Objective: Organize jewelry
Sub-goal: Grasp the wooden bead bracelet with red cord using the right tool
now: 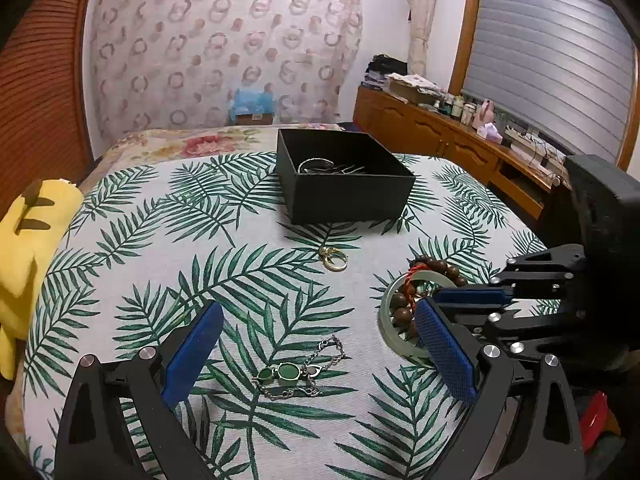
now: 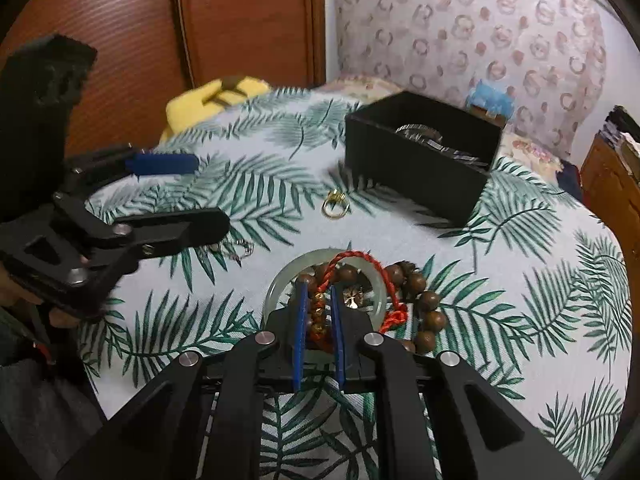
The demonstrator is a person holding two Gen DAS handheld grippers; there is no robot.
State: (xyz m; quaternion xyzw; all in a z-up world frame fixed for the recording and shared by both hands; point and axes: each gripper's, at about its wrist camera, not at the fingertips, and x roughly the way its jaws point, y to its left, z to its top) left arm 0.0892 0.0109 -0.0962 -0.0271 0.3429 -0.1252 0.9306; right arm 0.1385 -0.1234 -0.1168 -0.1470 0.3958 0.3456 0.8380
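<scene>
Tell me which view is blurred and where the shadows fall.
Left wrist view: sharp, with fisheye bending at the edges; the black box casts a soft shadow toward the camera. Right wrist view: motion-smeared, the box edges ghosted, the left gripper soft; the red cord bracelet between the right gripper's pads stays clear.

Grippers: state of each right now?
Left gripper: open, empty, above the green-stone chain bracelet.
Right gripper: narrow gap around the red cord bracelet; grip cannot be told.

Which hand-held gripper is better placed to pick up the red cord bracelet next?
Right. The right hand-held gripper already straddles the red cord bracelet atop the jade bangle, jaws nearly closed around it. The left hand-held gripper hangs open over the green-stone chain bracelet.
</scene>
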